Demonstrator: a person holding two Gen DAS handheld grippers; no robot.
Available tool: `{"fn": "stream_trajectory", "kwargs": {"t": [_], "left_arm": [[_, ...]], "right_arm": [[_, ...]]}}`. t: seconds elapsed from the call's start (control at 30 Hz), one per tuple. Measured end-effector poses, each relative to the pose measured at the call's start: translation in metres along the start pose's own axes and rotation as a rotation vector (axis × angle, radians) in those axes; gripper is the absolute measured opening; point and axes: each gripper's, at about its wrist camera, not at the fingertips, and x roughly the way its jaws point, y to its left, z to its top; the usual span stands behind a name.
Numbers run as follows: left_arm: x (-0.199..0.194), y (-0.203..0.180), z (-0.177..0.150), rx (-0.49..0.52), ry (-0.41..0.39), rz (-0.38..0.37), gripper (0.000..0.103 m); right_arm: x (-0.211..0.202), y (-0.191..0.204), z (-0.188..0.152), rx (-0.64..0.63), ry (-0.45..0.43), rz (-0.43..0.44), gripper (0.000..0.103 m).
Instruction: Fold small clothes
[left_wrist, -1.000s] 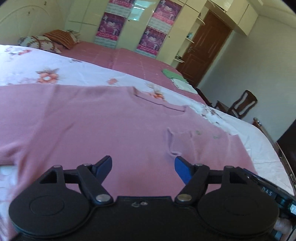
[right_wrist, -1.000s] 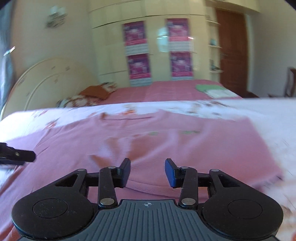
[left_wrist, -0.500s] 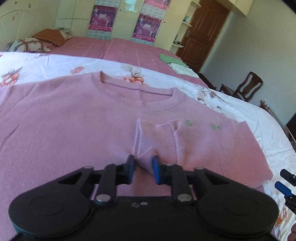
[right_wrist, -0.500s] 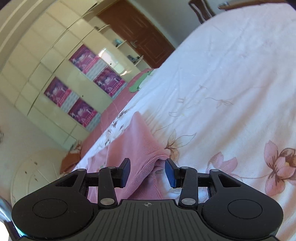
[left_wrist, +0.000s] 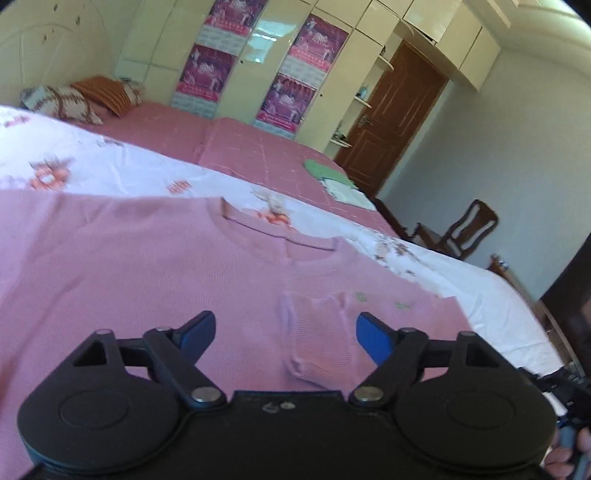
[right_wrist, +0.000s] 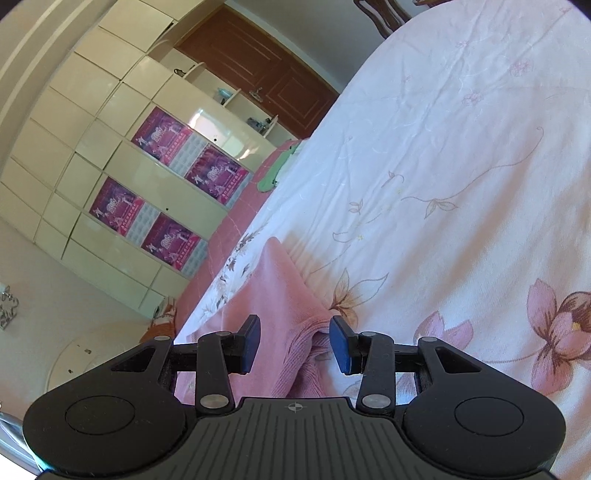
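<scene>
Two grippers, both spread and holding nothing: pink sweater (left_wrist: 147, 266) flat on floral bedsheet (right_wrist: 461, 166); my left gripper (left_wrist: 284, 332) above its folded sleeve, my right gripper (right_wrist: 293, 343) straddling its outer edge, nearer the next grasp

The left gripper (left_wrist: 285, 330) is hovering with jaws spread wide over a pink sweater (left_wrist: 147, 266), which is lying flat on a floral sheet (left_wrist: 110, 170).
</scene>
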Motion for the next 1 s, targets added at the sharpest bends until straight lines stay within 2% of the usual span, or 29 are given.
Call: {"fn": "stream_trajectory", "kwargs": {"t": [0.03,0.07,0.1,0.17,0.27,0.3,0.37,0.5,0.57,0.63,0.7,0.73,0.8,0.87,1.0], "left_arm": [[0.006,-0.001,-0.001,-0.025,0.026,-0.002,0.067],[0.011,-0.001,-0.003,-0.048,0.060,0.001,0.050],[0.018,-0.001,-0.004,-0.061,0.089,0.001,0.046],[0.033,-0.004,-0.007,-0.070,0.135,0.033,0.046],[0.056,-0.006,-0.012,-0.095,0.192,0.043,0.044],[0.059,-0.009,-0.012,-0.084,0.184,0.045,0.036],[0.064,-0.010,-0.013,-0.090,0.197,0.019,0.005],[0.033,-0.008,-0.006,-0.072,0.052,-0.002,0.005],[0.015,-0.001,0.000,-0.041,-0.014,0.022,0.005],[0.013,0.013,0.004,-0.031,-0.013,0.044,0.005],[0.021,0.019,0.005,-0.026,0.039,0.033,0.007],[0.023,0.018,0.005,-0.011,0.050,0.035,0.010],[0.020,0.015,0.003,0.009,0.031,0.059,0.042],[0.014,0.015,0.002,0.008,-0.003,0.090,0.055],[0.020,0.030,-0.001,-0.039,0.037,0.134,0.053]], "right_arm": [[0.001,0.001,-0.006,-0.004,0.004,-0.002,0.041],[0.001,0.001,-0.009,-0.011,0.009,-0.005,0.041],[0.001,0.002,-0.010,-0.021,0.012,-0.009,0.041],[0.000,0.003,-0.015,-0.037,0.015,-0.010,0.041],[-0.004,0.002,-0.016,-0.051,0.015,-0.010,0.041],[-0.005,0.002,-0.016,-0.051,0.014,-0.011,0.041],[-0.006,0.001,-0.016,-0.046,0.012,-0.015,0.041],[-0.006,0.000,-0.015,-0.022,0.005,-0.010,0.041],[-0.007,-0.002,-0.013,0.004,0.002,0.004,0.041],[-0.008,-0.005,-0.010,0.041,0.002,0.023,0.041],[-0.007,-0.008,-0.010,0.060,0.007,0.037,0.041],[-0.006,-0.009,-0.011,0.071,0.015,0.043,0.041],[-0.002,-0.011,-0.013,0.103,0.033,0.052,0.041],[0.000,-0.013,-0.016,0.135,0.047,0.071,0.041],[0.002,-0.008,-0.016,0.147,0.081,0.123,0.041]]}}
